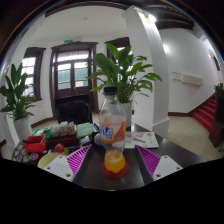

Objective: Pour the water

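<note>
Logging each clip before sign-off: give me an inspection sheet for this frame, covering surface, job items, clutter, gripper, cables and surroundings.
Surface: dark table, crowded at one side.
Job's things: clear bottle with an orange and blue label standing upright; orange cup directly in front of it, just ahead of the fingers.
Clutter: packets and small colourful items beside the bottle; papers at the other side.
Gripper: gripper open, holding nothing; cup stands between the fingertips with gaps.
Cables: nothing seen.
Surroundings: potted plant behind the bottle, second plant by a window, dark wooden door, white walls.
</note>
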